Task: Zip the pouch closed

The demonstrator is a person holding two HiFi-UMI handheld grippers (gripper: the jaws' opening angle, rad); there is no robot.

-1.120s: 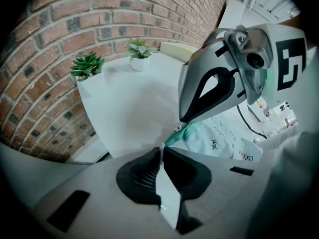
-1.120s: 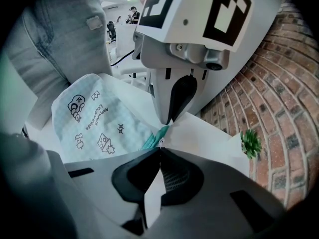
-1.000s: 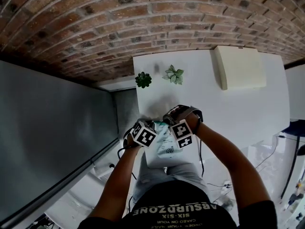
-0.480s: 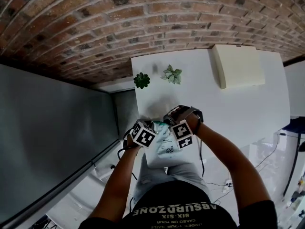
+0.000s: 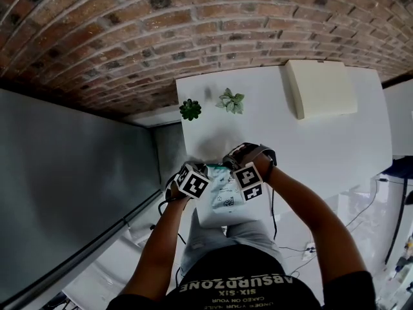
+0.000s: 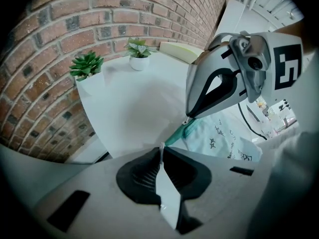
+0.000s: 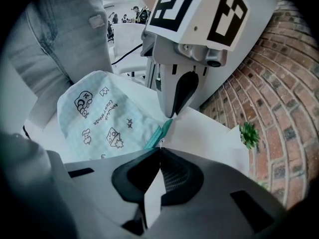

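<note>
White table (image 5: 335, 147) below brick wall (image 5: 193, 31). Left gripper (image 6: 160, 146) pinches the teal zipper (image 6: 177, 136); right gripper (image 7: 159, 146), jaws together, nips it just beside. Pale pouch (image 5: 224, 196) at the table's near edge; two small plants (image 5: 190, 109) beyond.

Pouch (image 5: 222, 197): pale mint fabric printed with dark doodles and lettering; it rests at the near edge of the white tabletop (image 5: 322, 154).
Zip band (image 7: 158, 132): teal strip along the pouch's far edge.
Hold: left tongs (image 6: 160, 147) and right tongs (image 7: 159, 147) are both closed at the teal end.
</note>
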